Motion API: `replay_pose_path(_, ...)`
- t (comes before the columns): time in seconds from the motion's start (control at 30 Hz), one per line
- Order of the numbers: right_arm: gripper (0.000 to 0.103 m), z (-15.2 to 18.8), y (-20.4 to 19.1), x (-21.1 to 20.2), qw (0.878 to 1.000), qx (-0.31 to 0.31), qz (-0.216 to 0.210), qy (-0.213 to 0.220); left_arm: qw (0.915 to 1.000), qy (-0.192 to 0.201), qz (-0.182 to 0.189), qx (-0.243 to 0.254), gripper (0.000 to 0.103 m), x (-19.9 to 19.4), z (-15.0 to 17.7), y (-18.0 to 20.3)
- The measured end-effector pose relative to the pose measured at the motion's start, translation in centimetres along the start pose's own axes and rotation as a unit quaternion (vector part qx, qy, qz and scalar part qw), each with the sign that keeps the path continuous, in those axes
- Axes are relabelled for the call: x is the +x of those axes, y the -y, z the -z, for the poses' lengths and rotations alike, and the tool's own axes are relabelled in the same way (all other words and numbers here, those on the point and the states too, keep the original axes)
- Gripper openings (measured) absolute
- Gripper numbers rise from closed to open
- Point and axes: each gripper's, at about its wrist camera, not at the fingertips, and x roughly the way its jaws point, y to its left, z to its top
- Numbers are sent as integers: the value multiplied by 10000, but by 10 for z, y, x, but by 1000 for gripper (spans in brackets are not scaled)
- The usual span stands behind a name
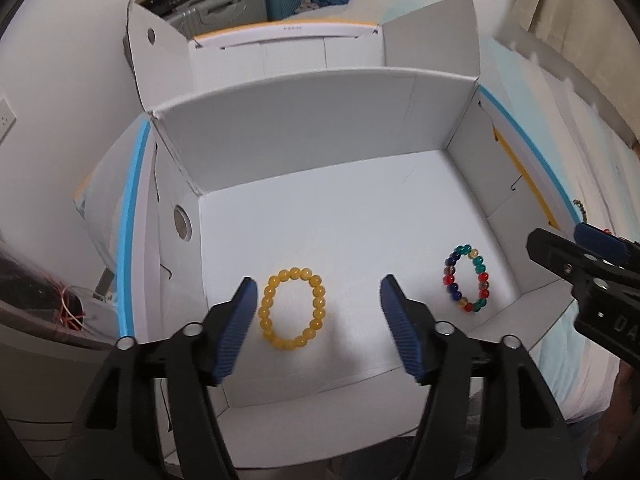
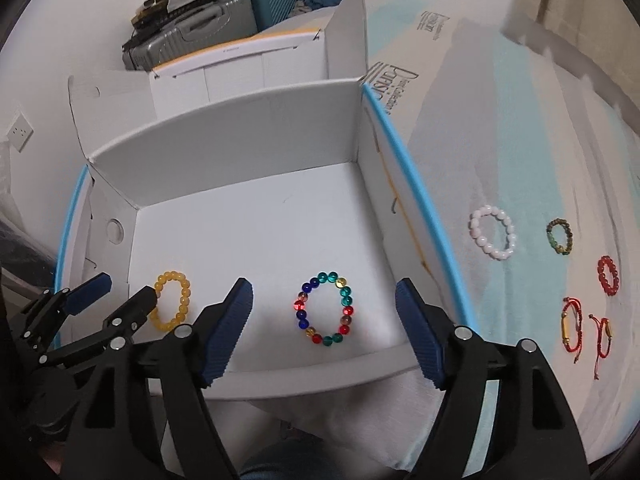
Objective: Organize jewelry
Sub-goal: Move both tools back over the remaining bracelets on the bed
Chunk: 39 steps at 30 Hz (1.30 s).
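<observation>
Left gripper (image 1: 318, 324) jaws spread above yellow bracelet (image 1: 294, 308), right gripper (image 2: 324, 330) gaping over multicoloured bracelet (image 2: 325, 309), white box (image 2: 224, 136)

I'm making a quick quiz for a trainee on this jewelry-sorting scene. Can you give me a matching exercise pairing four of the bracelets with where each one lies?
Column one:
1. yellow bead bracelet
2. multicoloured bead bracelet
3. white bead bracelet
4. dark red bead bracelet

Column two:
A. on the cloth right beside the box, nearest its blue-edged side
B. inside the box, on its left half
C. on the cloth, far right, above the two red cord bracelets
D. inside the box, on its right half

Pairs: 1-B, 2-D, 3-A, 4-C
</observation>
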Motion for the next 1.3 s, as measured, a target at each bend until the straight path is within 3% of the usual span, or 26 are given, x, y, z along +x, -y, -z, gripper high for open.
replay_pose_path(0.23, 85, 5, 25, -24, 9996, 184, 15, 203, 9997, 215, 31, 68, 86, -18, -1, 17)
replay_pose_path(0.43, 90, 15, 52, -43, 9987, 356, 88, 353, 9991, 346, 66, 257, 96, -30, -1, 44)
replay_pose_path(0.6, 95, 22, 77, -59, 9974, 512, 133, 494, 9981, 428, 158, 424, 97, -39, 0, 69)
replay_pose_path(1.3, 96, 65, 210, -102, 9875, 1271, 630, 682, 9888, 519, 611, 1258, 97, -53, 17, 200)
